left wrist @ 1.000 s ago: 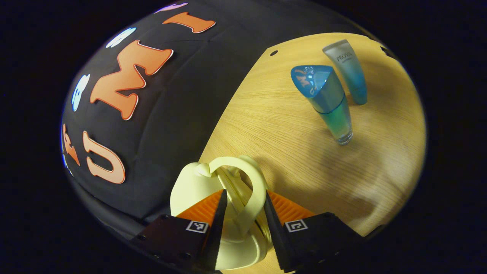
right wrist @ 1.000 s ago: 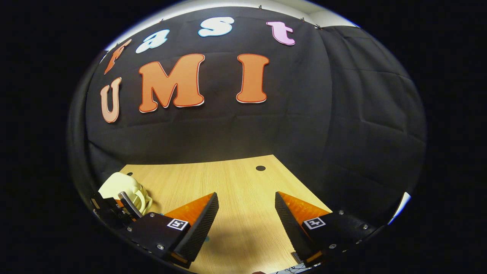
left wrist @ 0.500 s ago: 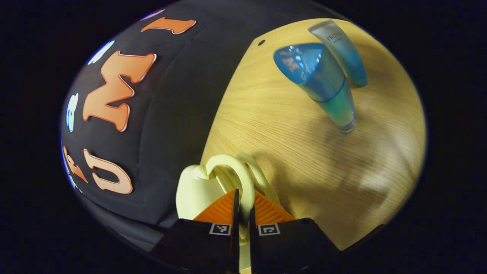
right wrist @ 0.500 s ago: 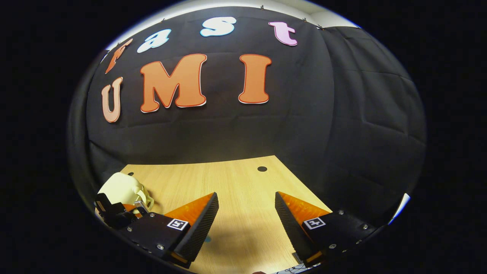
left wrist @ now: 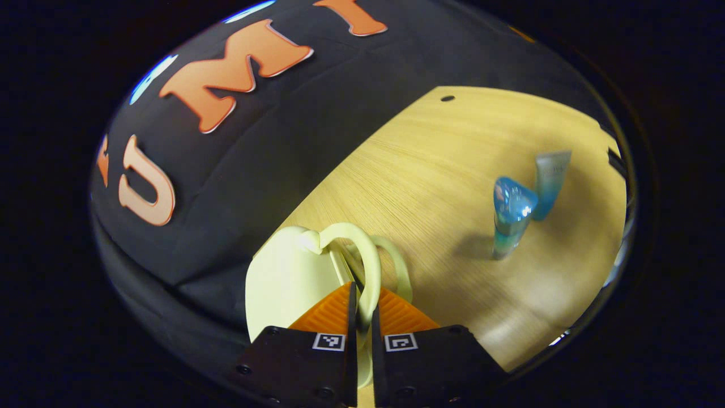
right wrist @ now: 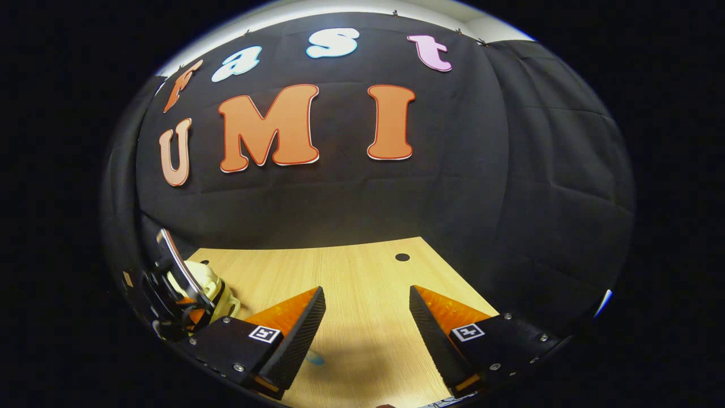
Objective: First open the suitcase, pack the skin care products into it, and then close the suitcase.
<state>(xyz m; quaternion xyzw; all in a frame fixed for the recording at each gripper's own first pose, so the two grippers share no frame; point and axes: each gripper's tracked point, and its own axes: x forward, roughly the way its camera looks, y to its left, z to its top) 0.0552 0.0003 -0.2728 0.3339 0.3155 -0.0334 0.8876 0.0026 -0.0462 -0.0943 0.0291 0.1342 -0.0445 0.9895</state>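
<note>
Left gripper (left wrist: pixel 362 294): your two fingers are pressed together on the near loop handle (left wrist: pixel 365 266) of the pale yellow suitcase (left wrist: pixel 283 283); both pads bear on it.
Suitcase: it sits at the tabletop's (left wrist: pixel 430 164) left edge, against the black cloth wall (left wrist: pixel 272 147). A second loop handle (left wrist: pixel 396 263) stands just behind the gripped one, a little apart from it. You cannot tell from here whether the shell has parted.
Skin care products: a blue bottle (left wrist: pixel 510 218) with a clear blue cap stands upright toward the tabletop's right side, well apart from the suitcase. A frosted blue tube (left wrist: pixel 548 184) stands just behind it, so close that they may be touching.
Right gripper (right wrist: pixel 367 317): your fingers stand wide apart with nothing between them, over bare wood near the front of the tabletop (right wrist: pixel 362 283).
Right gripper view, far left: the suitcase (right wrist: pixel 212 286) shows small, with your left gripper (right wrist: pixel 175 283) on it, near the tabletop's back-left corner.
</note>
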